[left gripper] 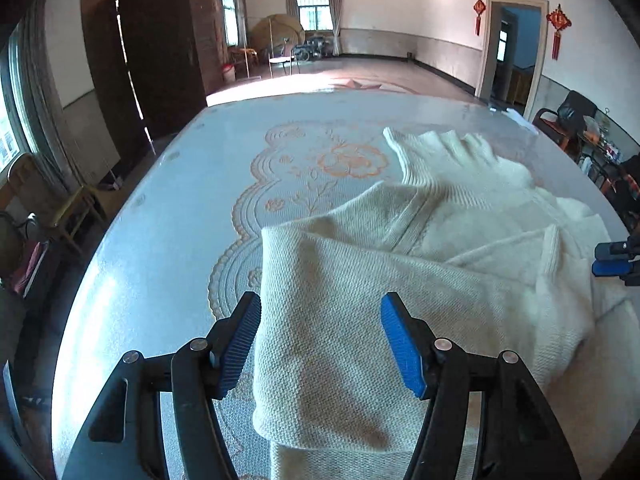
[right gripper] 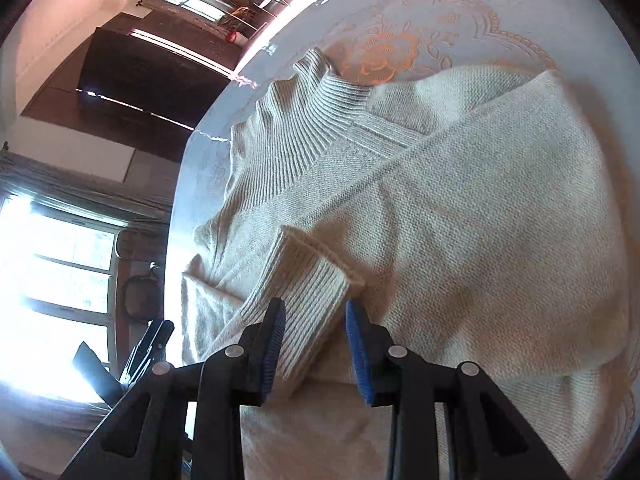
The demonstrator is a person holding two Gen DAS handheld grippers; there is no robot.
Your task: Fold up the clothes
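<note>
- The sweater (left gripper: pixel 360 280) is a cream knit, and it lies on the table (left gripper: pixel 160 240), filling the lower right of the left wrist view and most of the right wrist view.
- Its ribbed collar (right gripper: pixel 316 108) sits in the upper middle of the right wrist view, pointing toward the table's far rim.
- One side is folded across the body, so that a straight folded edge runs diagonally from the collar down toward the cuff (right gripper: pixel 308 304).
- We see the ribbed cuff, its sleeve end folded over the body, in the lower middle of the right wrist view.
- Our right gripper (right gripper: pixel 316 344) points steeply down at the cloth, its view rolled well over; the blue pads (right gripper: pixel 360 356) straddle the cuff, but we cannot tell whether they press it.
- Our left gripper (left gripper: pixel 316 344) reaches low across the table, released, its jaws wide apart; the sweater's near edge lies between them, and no pad presses it.
- In the left wrist view the right gripper's blue pads show at the right edge, beside the sweater.
- The table wears a pale cover with an orange flower pattern (left gripper: pixel 352 160), left of the collar.
- Two red knot ornaments (left gripper: pixel 558 28) hang beside a doorway at upper right; we cannot read any writing on them.
</note>
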